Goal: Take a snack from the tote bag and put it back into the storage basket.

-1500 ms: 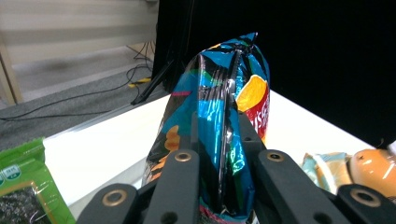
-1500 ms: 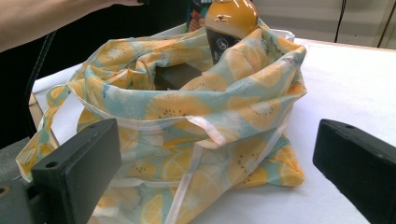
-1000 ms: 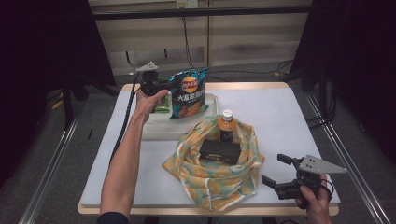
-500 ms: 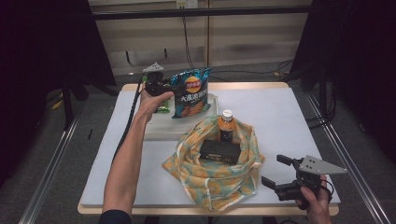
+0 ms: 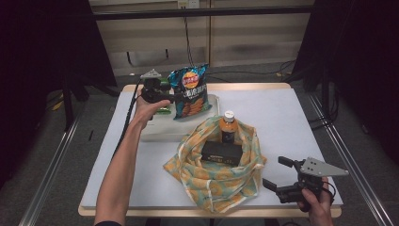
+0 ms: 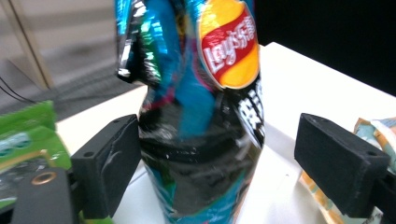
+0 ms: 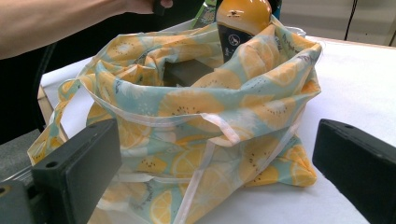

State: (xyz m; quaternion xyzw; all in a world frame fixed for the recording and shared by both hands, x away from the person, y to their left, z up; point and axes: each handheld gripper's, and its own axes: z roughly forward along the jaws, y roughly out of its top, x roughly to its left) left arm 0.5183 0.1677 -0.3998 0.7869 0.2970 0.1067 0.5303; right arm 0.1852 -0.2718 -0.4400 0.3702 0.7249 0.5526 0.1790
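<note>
A blue Lay's chip bag (image 5: 190,92) stands upright at the back of a white tray (image 5: 155,129). My left gripper (image 5: 162,96) reaches it from the left. In the left gripper view the chip bag (image 6: 201,116) sits between the pads of the left gripper (image 6: 217,163), whose jaws have just been opening; the right pad stands clear of the foil. A lemon-print fabric bag (image 5: 214,174) holds an orange-capped bottle (image 5: 228,127) and a black box (image 5: 221,151). My right gripper (image 5: 275,172) rests open at the near right corner, facing the fabric bag (image 7: 201,116).
A green packet (image 5: 164,109) lies in the tray just under the left hand, and shows again as the green packet (image 6: 23,130) beside the left pad. The person's left forearm (image 5: 122,160) crosses the table's left half. Bare white tabletop (image 5: 291,113) lies right of the tray.
The left jaws have spread apart around the chip bag, which now stands more upright. The left hand shifted slightly. The right gripper has stayed where it was.
</note>
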